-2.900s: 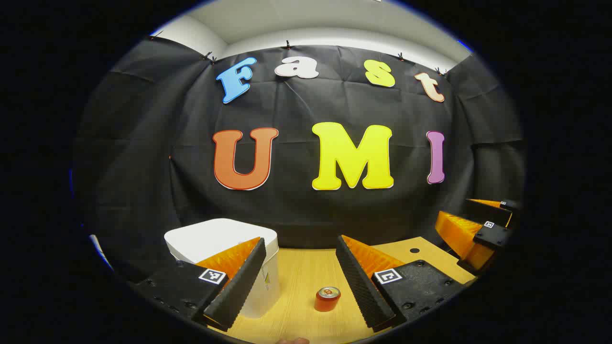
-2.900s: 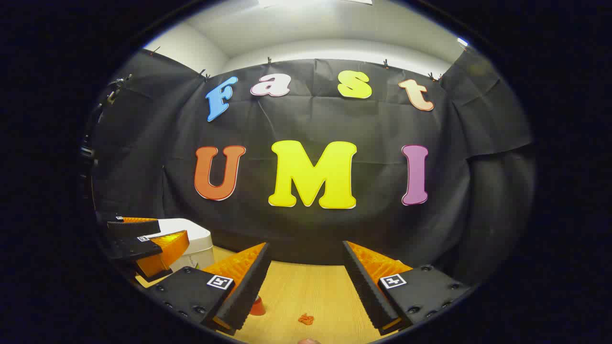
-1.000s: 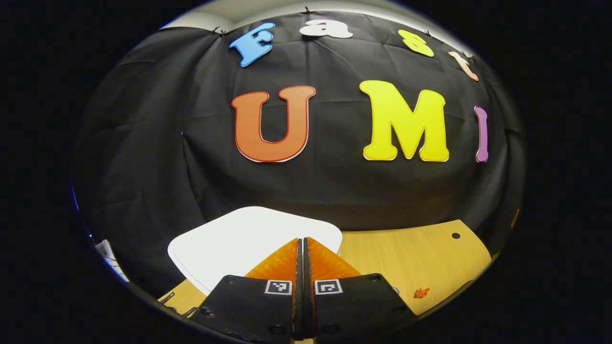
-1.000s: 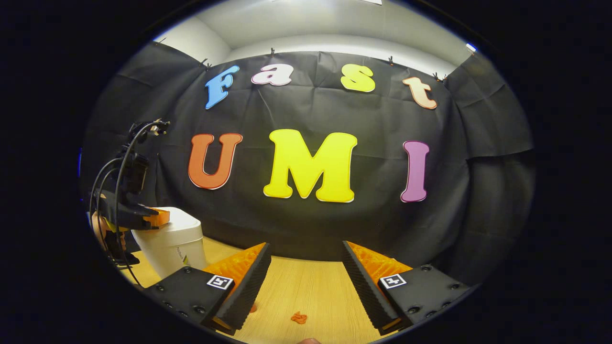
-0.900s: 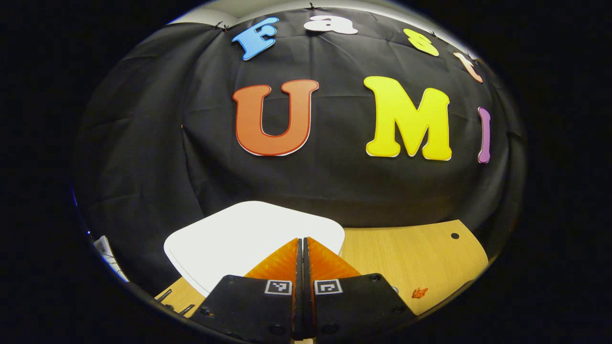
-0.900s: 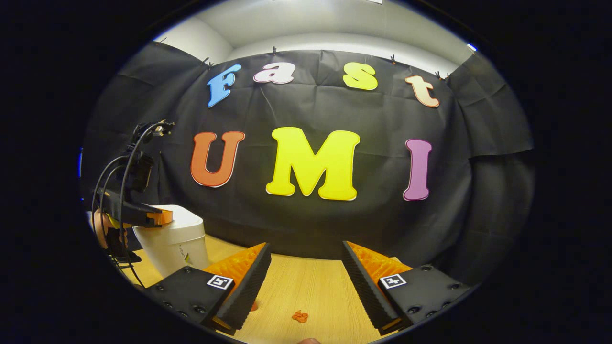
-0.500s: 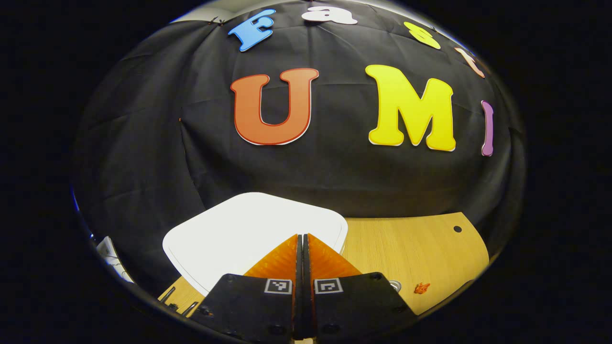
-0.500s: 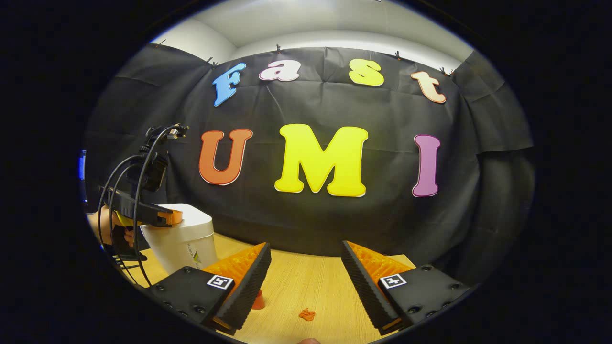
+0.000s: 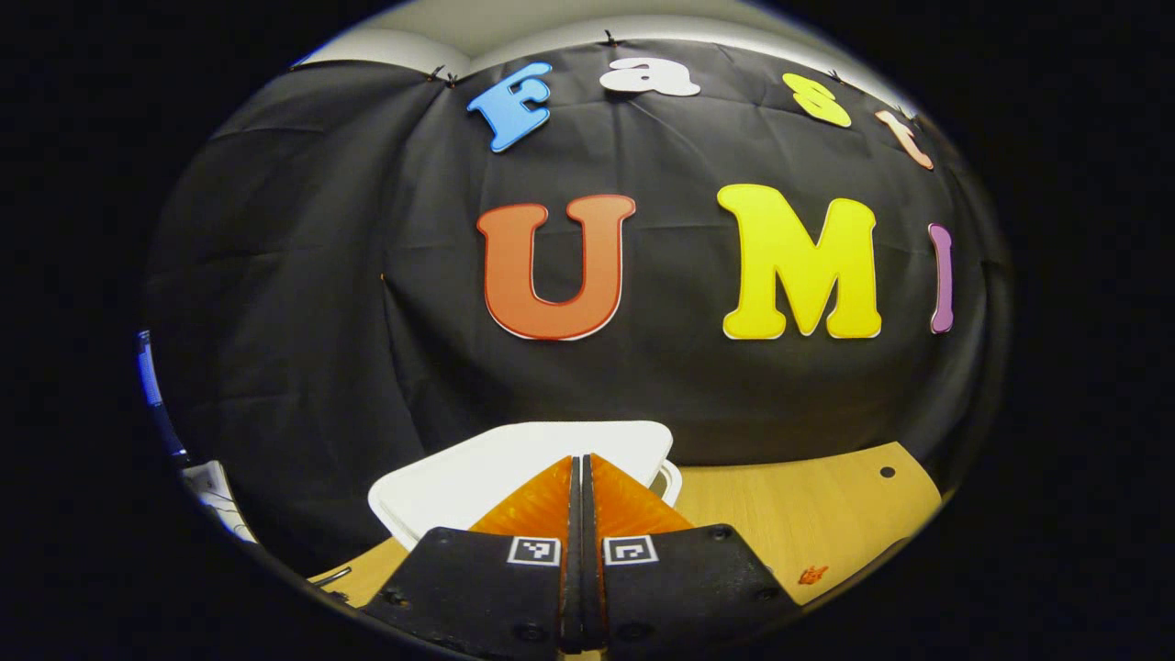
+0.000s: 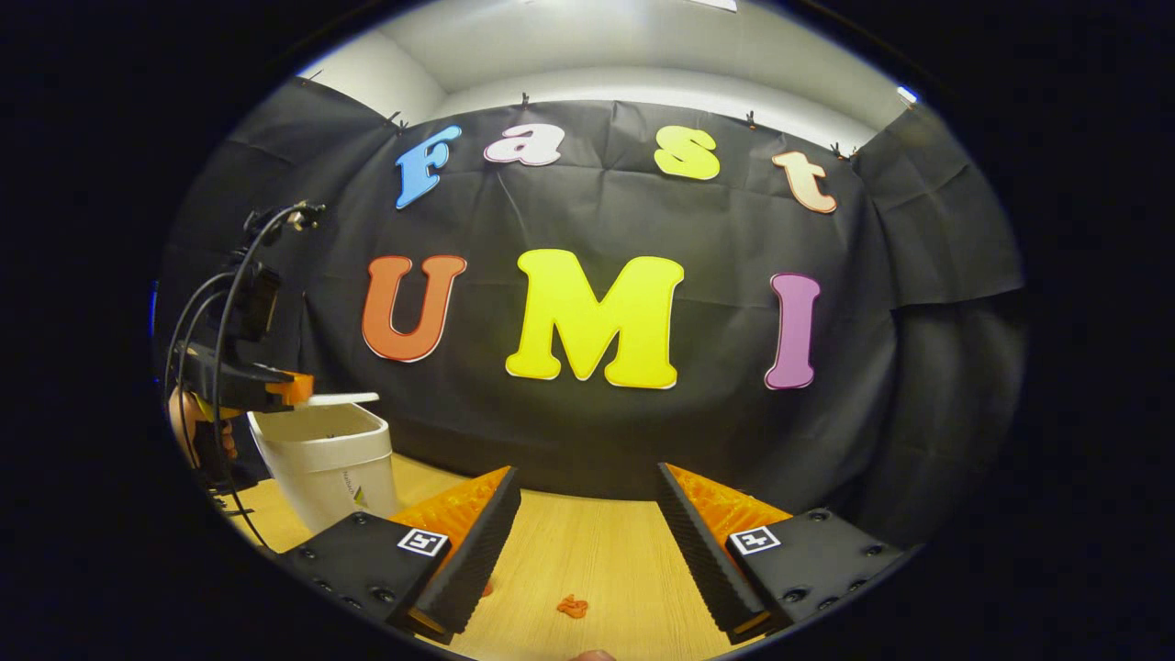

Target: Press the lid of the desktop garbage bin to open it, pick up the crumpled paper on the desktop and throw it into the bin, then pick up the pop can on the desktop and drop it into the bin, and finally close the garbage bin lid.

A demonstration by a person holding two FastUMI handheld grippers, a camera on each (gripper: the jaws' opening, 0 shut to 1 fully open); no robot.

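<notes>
Right gripper view: left gripper at far left, tips at raised lid. Bin white, open, on table at left. Right gripper low centre, jaws spread wide, nothing between. Paper small orange scrap on table between fingers, untouched. Can mostly hidden behind a finger.

Left gripper view: jaws pressed together, over lid. Paper lower right.

Left tongs are closed, fingers pressed together; right tongs gape wide apart.
</notes>
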